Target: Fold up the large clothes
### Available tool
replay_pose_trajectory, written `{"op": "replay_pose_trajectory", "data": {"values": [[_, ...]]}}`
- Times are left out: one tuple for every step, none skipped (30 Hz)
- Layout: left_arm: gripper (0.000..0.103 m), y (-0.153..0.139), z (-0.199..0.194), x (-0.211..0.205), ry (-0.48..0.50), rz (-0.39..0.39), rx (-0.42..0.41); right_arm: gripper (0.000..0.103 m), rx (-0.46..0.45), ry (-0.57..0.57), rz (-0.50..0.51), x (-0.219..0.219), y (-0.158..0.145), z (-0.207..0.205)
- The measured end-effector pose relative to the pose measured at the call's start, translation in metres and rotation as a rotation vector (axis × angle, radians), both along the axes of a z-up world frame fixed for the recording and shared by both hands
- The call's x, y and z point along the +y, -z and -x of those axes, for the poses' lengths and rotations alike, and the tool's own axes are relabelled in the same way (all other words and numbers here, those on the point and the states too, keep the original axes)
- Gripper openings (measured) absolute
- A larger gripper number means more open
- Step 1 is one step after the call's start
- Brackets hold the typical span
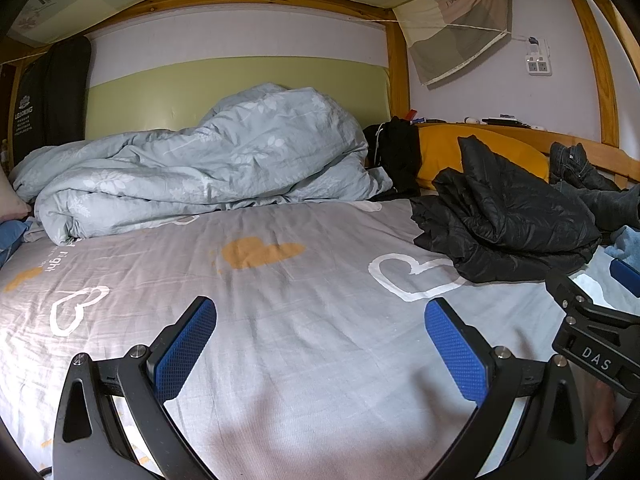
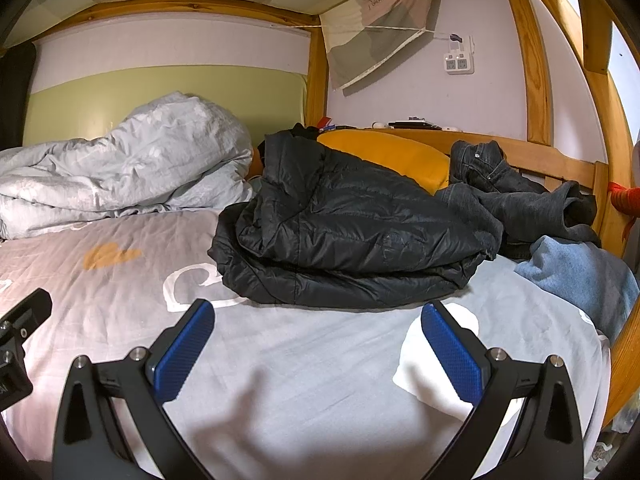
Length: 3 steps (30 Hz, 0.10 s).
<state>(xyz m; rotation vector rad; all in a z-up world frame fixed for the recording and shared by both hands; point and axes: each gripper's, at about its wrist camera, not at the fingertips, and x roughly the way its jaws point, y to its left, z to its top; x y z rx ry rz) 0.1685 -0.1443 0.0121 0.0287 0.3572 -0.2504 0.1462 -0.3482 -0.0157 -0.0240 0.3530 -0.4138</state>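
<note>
Left wrist view: the left gripper [image 1: 320, 344] hovers over the grey bed sheet [image 1: 280, 320] with its blue pads [image 1: 184, 348] spread wide and nothing between them. The sheet carries white heart outlines and an orange heart print. A crumpled black puffer jacket [image 1: 508, 220] lies on the sheet ahead and to the right, well apart from the fingers. Behind it sits an orange pillow [image 1: 444, 152], with dark jeans [image 1: 576, 168] further right against the wooden bed rail [image 1: 580, 148]. A pale blue-grey duvet [image 1: 200, 164] is heaped along the back wall on the left. The right gripper [image 1: 596, 344] shows at the lower right edge, partly out of frame.

Right wrist view: the right gripper [image 2: 318, 348] is likewise wide open and empty above the sheet [image 2: 312, 380]. The jacket [image 2: 344, 232] lies directly ahead, near the fingertips but not touching. To its right lie the jeans [image 2: 516, 192] and a light blue garment [image 2: 580, 272]. The pillow [image 2: 392, 152] is behind, the duvet [image 2: 120, 160] at left. A wall socket [image 2: 459, 62] hangs on the wall above.
</note>
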Motion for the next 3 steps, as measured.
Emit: {"op": "replay_pose_trajectory", "data": {"values": [[0.103, 0.0000, 0.0000, -0.0005, 0.000, 0.000, 0.001, 0.103, 0.000, 0.001, 0.000, 0.0001, 0.0000, -0.0001], [0.103, 0.0000, 0.0000, -0.0002, 0.000, -0.001, 0.002, 0.103, 0.000, 0.001, 0.000, 0.0001, 0.0001, -0.0003], [0.103, 0.0001, 0.0002, 0.0001, 0.000, -0.001, 0.003, 0.103, 0.000, 0.000, 0.000, -0.0001, 0.0000, -0.0002]]}}
